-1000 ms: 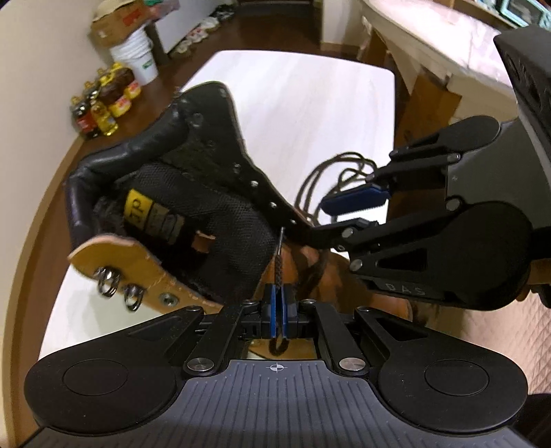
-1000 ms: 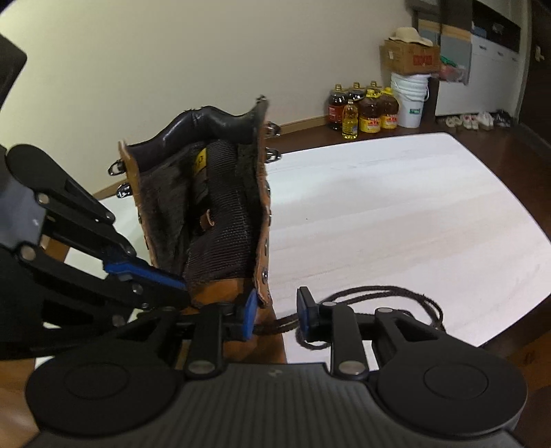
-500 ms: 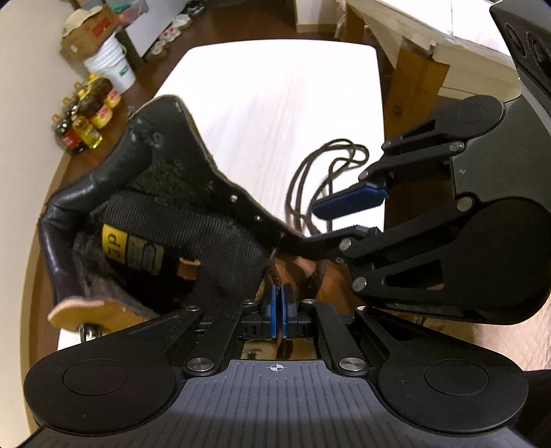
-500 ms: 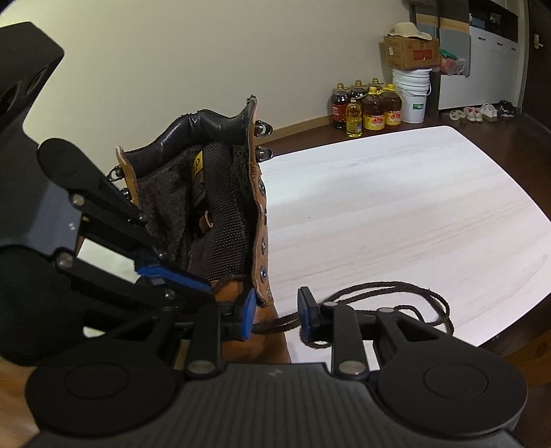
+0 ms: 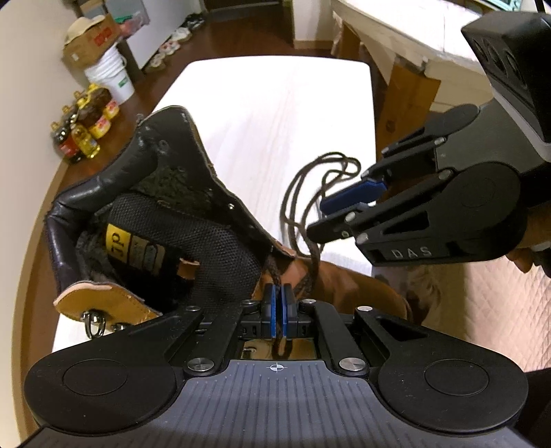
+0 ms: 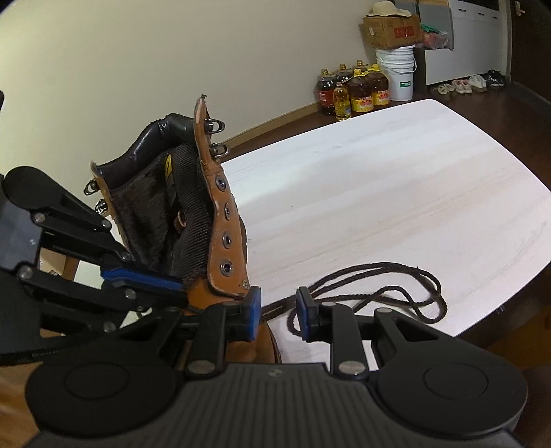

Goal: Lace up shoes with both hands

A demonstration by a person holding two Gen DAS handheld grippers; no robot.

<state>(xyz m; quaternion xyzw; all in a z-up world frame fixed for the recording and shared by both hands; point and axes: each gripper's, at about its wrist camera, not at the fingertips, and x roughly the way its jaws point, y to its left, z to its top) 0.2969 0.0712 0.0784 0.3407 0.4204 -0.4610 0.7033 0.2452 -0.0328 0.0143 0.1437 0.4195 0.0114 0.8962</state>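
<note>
A brown leather boot [image 5: 347, 286] with a black padded collar and mesh tongue [image 5: 206, 241] stands on the white table [image 5: 275, 103]. My left gripper [image 5: 279, 303] is shut on the dark brown lace [image 5: 273, 275] just above the boot's vamp. The rest of the lace [image 6: 396, 286] lies in loops on the table. My right gripper [image 6: 277, 310] sits beside the eyelet flap [image 6: 224, 241]; its jaws are closing with a strand of lace between them, and the pads do not touch it. In each wrist view the other gripper shows: right gripper [image 5: 339, 215], left gripper [image 6: 172, 293].
Oil bottles [image 6: 354, 91], a white bucket [image 6: 396, 72] and a cardboard box [image 6: 392, 31] stand on the floor by the wall. The table's near edge [image 6: 499, 310] runs close to the lace loops. A wooden bench [image 5: 406, 86] stands beyond the table.
The lace tip that stood above my left pads is no longer seen there. The boot's eyelet flap has swung toward the right gripper, whose jaws have narrowed slightly.
</note>
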